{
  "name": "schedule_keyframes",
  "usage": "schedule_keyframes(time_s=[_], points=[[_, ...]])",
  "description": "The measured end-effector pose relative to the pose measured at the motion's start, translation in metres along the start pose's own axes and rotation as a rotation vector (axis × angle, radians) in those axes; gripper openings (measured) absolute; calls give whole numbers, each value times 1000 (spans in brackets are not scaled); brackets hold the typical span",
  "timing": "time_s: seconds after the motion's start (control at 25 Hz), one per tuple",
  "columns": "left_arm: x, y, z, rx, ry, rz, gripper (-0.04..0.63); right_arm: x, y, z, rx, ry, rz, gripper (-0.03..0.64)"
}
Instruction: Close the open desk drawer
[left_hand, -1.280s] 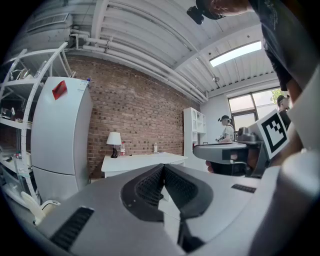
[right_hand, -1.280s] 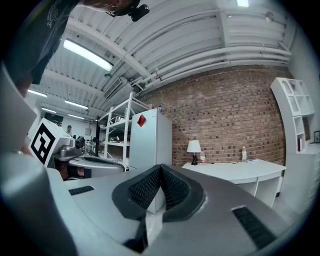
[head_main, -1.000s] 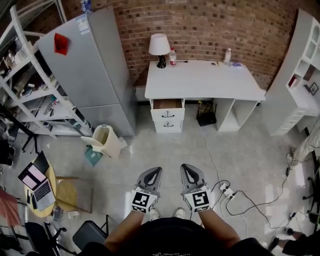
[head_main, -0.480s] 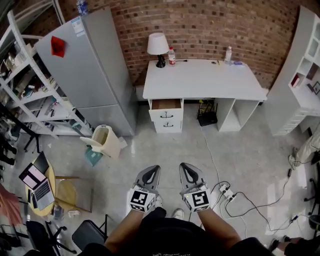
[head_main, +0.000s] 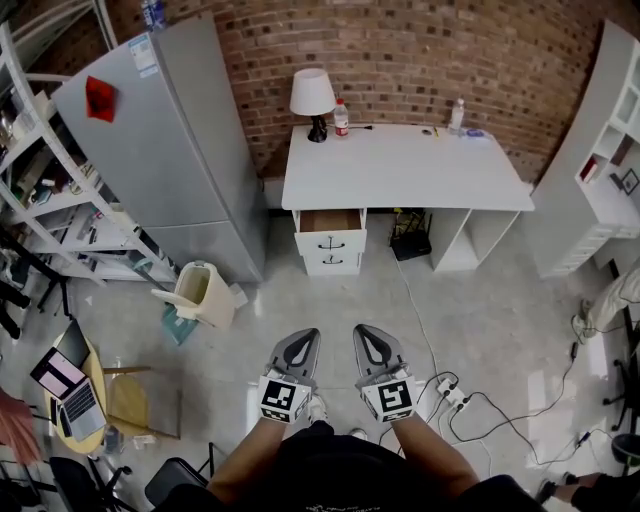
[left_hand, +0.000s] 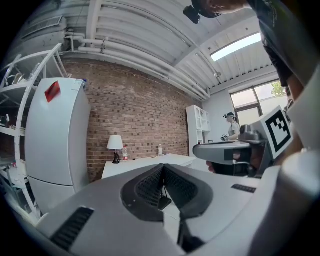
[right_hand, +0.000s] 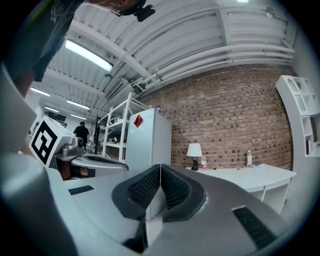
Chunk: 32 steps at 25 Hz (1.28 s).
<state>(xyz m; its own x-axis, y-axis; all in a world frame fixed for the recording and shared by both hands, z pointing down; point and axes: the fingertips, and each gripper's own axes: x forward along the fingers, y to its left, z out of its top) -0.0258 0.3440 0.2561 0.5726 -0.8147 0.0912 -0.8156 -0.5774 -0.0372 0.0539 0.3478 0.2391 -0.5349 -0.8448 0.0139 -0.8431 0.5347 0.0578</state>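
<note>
A white desk (head_main: 405, 168) stands against the brick wall, far ahead of me. Its top drawer (head_main: 330, 222) on the left side is pulled out and shows a brown inside; two shut drawers sit under it. My left gripper (head_main: 301, 347) and right gripper (head_main: 365, 344) are held side by side low in the head view, well short of the desk. Both are shut with nothing between the jaws. In the left gripper view the desk (left_hand: 150, 163) shows beyond the left gripper (left_hand: 162, 168). The right gripper (right_hand: 160, 170) points at the desk (right_hand: 245, 175) too.
A grey fridge (head_main: 160, 150) stands left of the desk, with a tipped beige bin (head_main: 195, 293) on the floor before it. A lamp (head_main: 312, 98) and bottles sit on the desk. A power strip (head_main: 450, 392) and cables lie at the right. White shelves (head_main: 600, 170) flank the right side.
The desk and fridge have shifted slightly lower and nearer in the head view as I walk forward. Both grippers stay shut and side by side.
</note>
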Motion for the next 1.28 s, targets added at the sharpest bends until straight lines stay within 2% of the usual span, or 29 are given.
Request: schedule_keyframes(time_s=[0.6,0.76,1.12,1.28], points=[[29,80,5,-27,-34,-31,8,83,1,2,29,10,-62,29],[29,92,8,-8,-58,-38,8,96,4,4,22,13,-76,29],[47,112,4,-46,-46,-53,8,122,-5,-2,15,28,-96,29],[67,120,0,-44,-41,-26,8,138,-19,-6,23,20,-90,29]])
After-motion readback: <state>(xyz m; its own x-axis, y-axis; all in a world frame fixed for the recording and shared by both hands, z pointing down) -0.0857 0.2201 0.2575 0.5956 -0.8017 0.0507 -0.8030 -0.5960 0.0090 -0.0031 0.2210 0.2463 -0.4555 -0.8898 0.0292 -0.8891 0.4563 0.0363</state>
